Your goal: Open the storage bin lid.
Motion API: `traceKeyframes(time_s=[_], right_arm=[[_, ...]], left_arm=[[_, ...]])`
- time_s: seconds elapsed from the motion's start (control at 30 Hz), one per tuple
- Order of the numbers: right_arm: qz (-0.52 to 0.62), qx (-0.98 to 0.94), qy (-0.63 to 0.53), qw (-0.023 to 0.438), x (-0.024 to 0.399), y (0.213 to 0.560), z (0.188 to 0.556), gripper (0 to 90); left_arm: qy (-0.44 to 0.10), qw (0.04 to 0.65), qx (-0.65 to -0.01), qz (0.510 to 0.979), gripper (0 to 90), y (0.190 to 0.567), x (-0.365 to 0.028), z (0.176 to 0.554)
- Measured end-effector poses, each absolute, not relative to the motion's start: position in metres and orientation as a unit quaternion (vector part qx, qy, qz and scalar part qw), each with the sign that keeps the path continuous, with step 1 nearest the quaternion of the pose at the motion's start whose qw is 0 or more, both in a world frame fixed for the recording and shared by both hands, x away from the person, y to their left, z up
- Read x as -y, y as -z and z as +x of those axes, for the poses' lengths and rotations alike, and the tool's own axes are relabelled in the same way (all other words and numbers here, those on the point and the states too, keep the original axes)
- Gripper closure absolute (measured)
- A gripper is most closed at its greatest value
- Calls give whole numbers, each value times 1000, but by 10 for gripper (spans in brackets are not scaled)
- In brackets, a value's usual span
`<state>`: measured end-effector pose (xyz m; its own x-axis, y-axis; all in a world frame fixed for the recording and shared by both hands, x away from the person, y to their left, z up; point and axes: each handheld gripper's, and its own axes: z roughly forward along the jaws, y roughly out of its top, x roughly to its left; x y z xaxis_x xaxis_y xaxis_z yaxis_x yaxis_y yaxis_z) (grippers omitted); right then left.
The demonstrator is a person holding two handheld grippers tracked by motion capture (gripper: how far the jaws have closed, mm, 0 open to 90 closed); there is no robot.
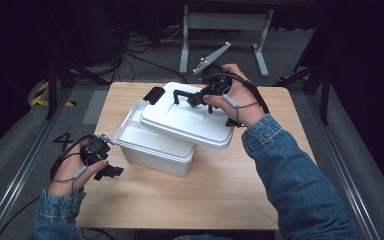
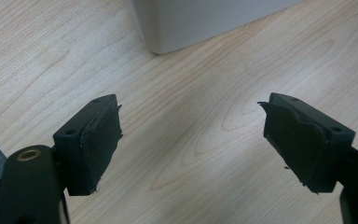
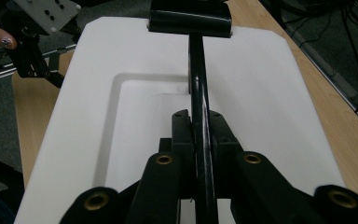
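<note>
A white plastic box point(image 1: 152, 149) stands on the wooden table point(image 1: 230, 190). Its white lid point(image 1: 185, 122) hangs tilted above it, shifted toward the back right, so the box's left part is uncovered. My right gripper point(image 1: 200, 98) is shut on the lid's thin black handle point(image 1: 182, 92). In the right gripper view the handle point(image 3: 197, 70) runs between the pads of the right gripper point(image 3: 199, 126) across the lid point(image 3: 261, 93) to a black latch point(image 3: 189, 18). My left gripper point(image 1: 111, 171) rests low by the box's front left corner, open, with nothing between the fingers of the left gripper point(image 2: 191, 140) but bare wood.
The box's corner point(image 2: 191, 23) lies just ahead of the left jaws. Beyond the table's far edge a grey metal stand point(image 1: 225, 30) and cables point(image 1: 130, 50) sit on the floor. Bare tabletop lies in front of the box.
</note>
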<state>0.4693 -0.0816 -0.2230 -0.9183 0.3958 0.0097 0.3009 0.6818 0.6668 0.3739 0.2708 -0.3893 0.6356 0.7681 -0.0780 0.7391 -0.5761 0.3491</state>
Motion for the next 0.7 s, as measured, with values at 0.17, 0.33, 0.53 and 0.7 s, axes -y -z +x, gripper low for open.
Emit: traceKeyframes(time_s=[0.17, 0.33, 0.53, 0.7], right_arm=[[203, -911, -353, 73, 99, 222, 471, 843], [221, -907, -349, 78, 116, 219, 472, 844], [240, -903, -346, 90, 142, 218, 473, 844], [257, -897, -346, 97, 163, 218, 475, 844]], left_arm=[[-43, 176, -423, 888, 198, 389, -270, 374], [-42, 175, -427, 886, 198, 390, -271, 374], [-43, 173, -426, 887, 198, 390, -271, 374], [-40, 172, -426, 887, 198, 390, -270, 374]])
